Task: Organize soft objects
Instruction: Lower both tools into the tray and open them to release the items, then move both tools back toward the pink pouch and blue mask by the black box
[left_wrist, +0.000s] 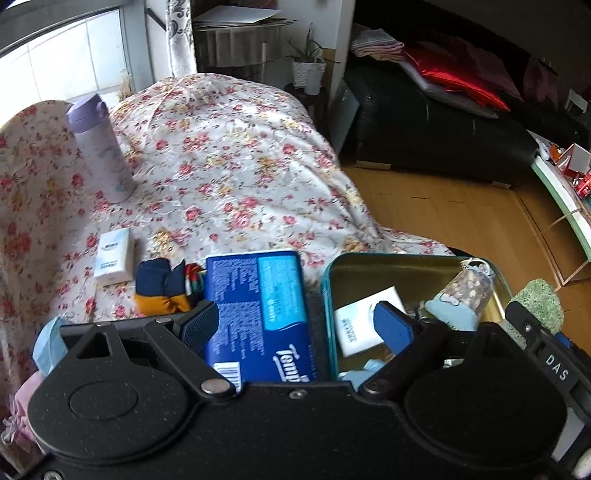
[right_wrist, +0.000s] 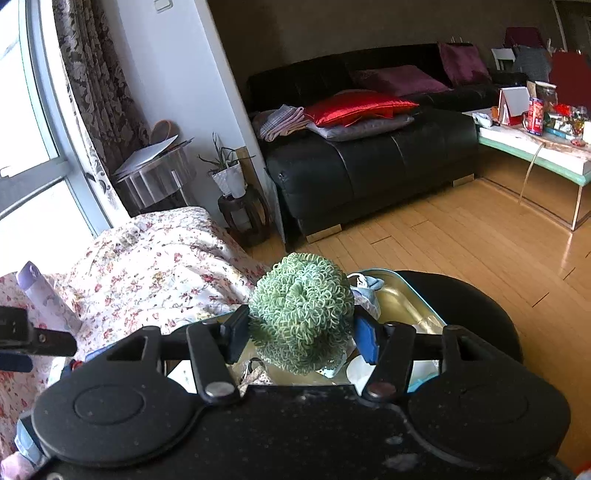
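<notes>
While the left gripper (left_wrist: 297, 325) hangs with jaws spread and empty over the blue tissue pack (left_wrist: 258, 314) and the teal tin (left_wrist: 413, 306) on the flowered cloth (left_wrist: 221, 166), the right gripper (right_wrist: 301, 336) pinches the green looped scrubber (right_wrist: 301, 310) above that tin.

Left gripper (left_wrist: 297, 325) — angled steeply downward, jaws spread wide, nothing clamped between the pads. Right gripper (right_wrist: 301, 338) — tilted downward, a green looped ball (right_wrist: 301, 312) seen between its fingers, both pads set against the ball's sides
</notes>
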